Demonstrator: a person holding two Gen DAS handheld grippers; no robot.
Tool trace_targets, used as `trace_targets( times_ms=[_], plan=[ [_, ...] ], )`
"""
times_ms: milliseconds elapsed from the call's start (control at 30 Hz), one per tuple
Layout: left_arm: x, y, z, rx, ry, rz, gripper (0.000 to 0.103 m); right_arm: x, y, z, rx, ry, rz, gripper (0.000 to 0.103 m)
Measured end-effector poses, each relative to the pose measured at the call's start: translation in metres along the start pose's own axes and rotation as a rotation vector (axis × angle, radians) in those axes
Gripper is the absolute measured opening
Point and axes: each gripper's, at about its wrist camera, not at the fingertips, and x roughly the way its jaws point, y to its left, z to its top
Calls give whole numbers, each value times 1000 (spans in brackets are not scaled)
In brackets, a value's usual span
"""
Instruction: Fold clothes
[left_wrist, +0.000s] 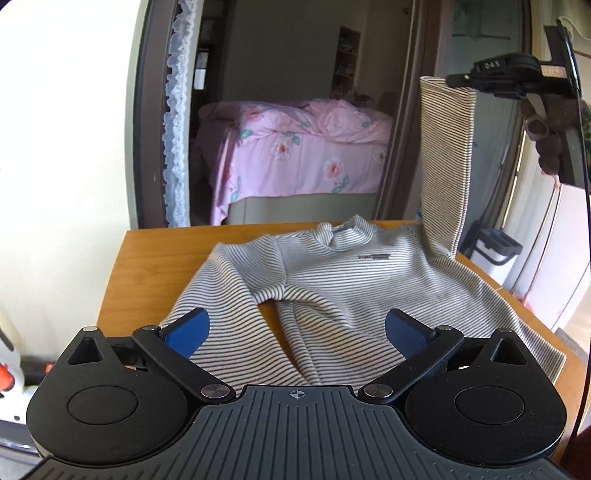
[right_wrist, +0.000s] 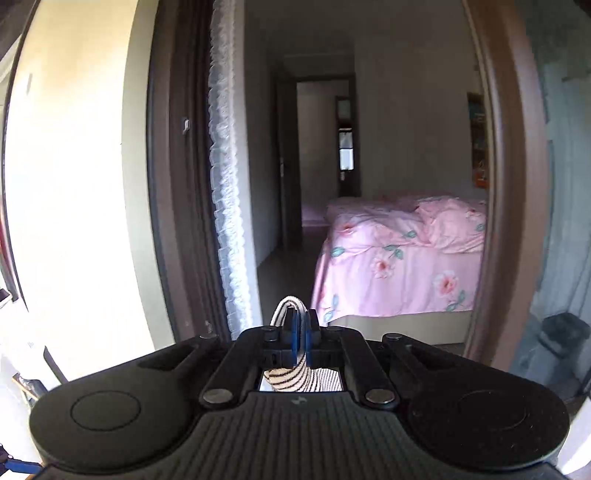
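Observation:
A grey-and-white striped long-sleeve shirt (left_wrist: 343, 280) lies front up on a wooden table (left_wrist: 155, 251), collar toward the far edge. My left gripper (left_wrist: 295, 332) is open, blue pads spread wide, hovering low over the shirt's near hem and left sleeve. My right gripper (left_wrist: 458, 79) is shut on the cuff of the right sleeve (left_wrist: 443, 162) and holds it straight up above the table's far right corner. In the right wrist view the right gripper (right_wrist: 301, 332) pinches the striped cuff (right_wrist: 288, 306), which loops over the blue pads.
Beyond the table's far edge is an open doorway with a lace curtain (left_wrist: 177, 140) and a bed with pink floral bedding (left_wrist: 295, 147). A white wall (left_wrist: 66, 147) stands to the left. A bin (left_wrist: 495, 251) sits on the floor to the right.

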Motion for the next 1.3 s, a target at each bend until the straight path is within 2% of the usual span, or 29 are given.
trace_targets(
  times_ms=[100, 233, 367, 433, 533, 667, 733, 800, 900, 1067, 1100, 1133, 1300],
  plan=[
    [-8, 11, -5, -4, 15, 26, 103, 26, 32, -15, -22, 56, 53, 4],
    [-16, 28, -9, -37, 27, 60, 103, 39, 63, -31, -33, 107, 93, 4],
    [-18, 46, -9, -96, 35, 92, 103, 37, 78, -41, 1, 139, 134, 12],
    [-17, 52, -7, -119, 32, 105, 103, 30, 85, -51, 28, 185, 182, 14],
    [-15, 60, -5, -153, 25, 126, 103, 24, 95, -86, 192, 378, 340, 24],
    [-13, 71, -2, -223, 12, 154, 103, 16, 111, -159, 524, 720, 547, 25],
    [-12, 77, 0, -263, 8, 160, 103, 12, 118, -198, 729, 871, 590, 25],
    [-11, 81, 2, -293, 4, 160, 103, 8, 127, -229, 904, 949, 588, 25],
    [-12, 85, 5, -319, -9, 160, 103, 14, 139, -240, 933, 947, 546, 25],
    [-17, 87, 9, -354, -30, 177, 103, 41, 150, -239, 861, 880, 477, 23],
    [-18, 87, 10, -363, -32, 183, 103, 45, 152, -231, 792, 842, 473, 16],
    [-18, 87, 10, -371, -35, 189, 103, 46, 149, -218, 727, 785, 465, 5],
    [-19, 85, 20, -401, -59, 201, 103, 35, 108, -113, 425, 383, 401, 4]
  ],
)
